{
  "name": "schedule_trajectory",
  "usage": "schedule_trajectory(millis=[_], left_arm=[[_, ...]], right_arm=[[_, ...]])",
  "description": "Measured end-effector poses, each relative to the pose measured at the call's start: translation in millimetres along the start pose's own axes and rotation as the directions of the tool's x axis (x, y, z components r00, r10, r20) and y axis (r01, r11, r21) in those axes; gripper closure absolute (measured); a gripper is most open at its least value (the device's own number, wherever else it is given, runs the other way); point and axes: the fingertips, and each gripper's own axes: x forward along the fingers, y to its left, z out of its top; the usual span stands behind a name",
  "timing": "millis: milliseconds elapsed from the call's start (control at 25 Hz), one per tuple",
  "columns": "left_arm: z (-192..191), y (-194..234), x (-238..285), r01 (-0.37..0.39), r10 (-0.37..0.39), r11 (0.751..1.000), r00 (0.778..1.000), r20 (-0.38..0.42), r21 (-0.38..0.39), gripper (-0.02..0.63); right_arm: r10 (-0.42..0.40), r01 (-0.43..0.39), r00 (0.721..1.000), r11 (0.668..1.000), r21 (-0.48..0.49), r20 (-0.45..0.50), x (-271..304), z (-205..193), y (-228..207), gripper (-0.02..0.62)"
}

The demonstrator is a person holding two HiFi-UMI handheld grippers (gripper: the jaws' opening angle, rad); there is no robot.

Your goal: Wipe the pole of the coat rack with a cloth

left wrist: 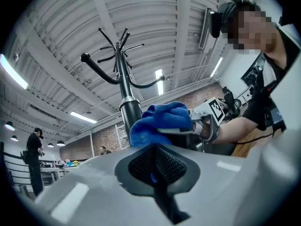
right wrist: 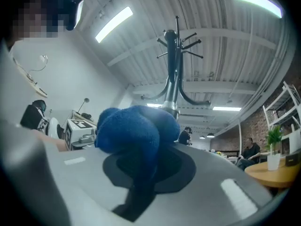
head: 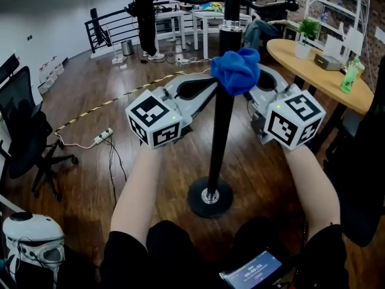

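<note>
No legible text, phone screen (head: 251, 268) — unreadable

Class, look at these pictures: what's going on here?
A person works two hand-held tongs at a black coat rack. The right tongs clamp a blue cloth against the pole, just below its metal collar. The left tongs are shut and empty, beside the pole.

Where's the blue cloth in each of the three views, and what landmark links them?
Head view: blue cloth at top centre, bunched against the coat rack pole.
Left gripper view: cloth at centre, just right of the pole, beyond the shut jaws.
Right gripper view: cloth centre-left, clamped between the jaws, below the pole.
Shared landmark: the black pole.
</note>
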Motion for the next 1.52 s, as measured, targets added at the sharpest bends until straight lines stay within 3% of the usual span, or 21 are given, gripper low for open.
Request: schedule_trajectory(millis=[160, 400, 520, 640, 760, 880, 1080, 1320, 1520], left_arm=[[-56, -33, -6, 0.059, -0.061, 0.998, 0.996, -0.064, -0.023, 0.603], [-174, -80, -19, 0.038, -0.069, 0.973, 0.989, -0.131, -0.227, 0.603], [-223, -97, -24, 0.030, -0.081, 0.958, 0.982, -0.171, -0.284, 0.601], [-256, -115, -26, 0.046, -0.121, 0.951, 0.965, -0.232, -0.304, 0.601], [-259, -113, -29, 0.021, -0.096, 0.945, 0.972, -0.214, -0.327, 0.602], [-238, -97, -28, -0.010, -0.047, 0.949, 0.984, -0.173, -0.315, 0.601], [-174, -71, -15, 0.005, -0.030, 0.970, 0.995, -0.100, -0.241, 0.601], [-80, -52, 7, 0.057, -0.059, 0.988, 0.998, -0.005, -0.143, 0.603], [-39, -44, 5, 0.043, -0.043, 0.996, 0.999, 0.007, -0.076, 0.602]], right_arm=[[0.036, -0.029, 0.994, 0.997, 0.074, -0.106, -20, -79, 15, 0.545], [0.092, -0.043, 0.967, 0.977, 0.209, -0.235, -50, -207, 36, 0.545], [0.100, -0.019, 0.952, 0.962, 0.272, -0.288, -63, -258, 45, 0.545], [0.093, 0.031, 0.928, 0.946, 0.323, -0.361, -76, -306, 50, 0.545], [0.043, 0.089, 0.904, 0.954, 0.286, -0.425, -82, -334, 46, 0.545], [-0.040, 0.134, 0.911, 0.970, 0.202, -0.410, -76, -317, 30, 0.545], [-0.145, 0.167, 0.959, 0.983, 0.072, -0.244, -44, -219, -11, 0.545], [-0.166, 0.166, 0.984, 0.986, -0.012, -0.064, -10, -88, -47, 0.545], [-0.154, 0.155, 0.988, 0.986, -0.054, 0.026, 7, -9, -60, 0.545]])
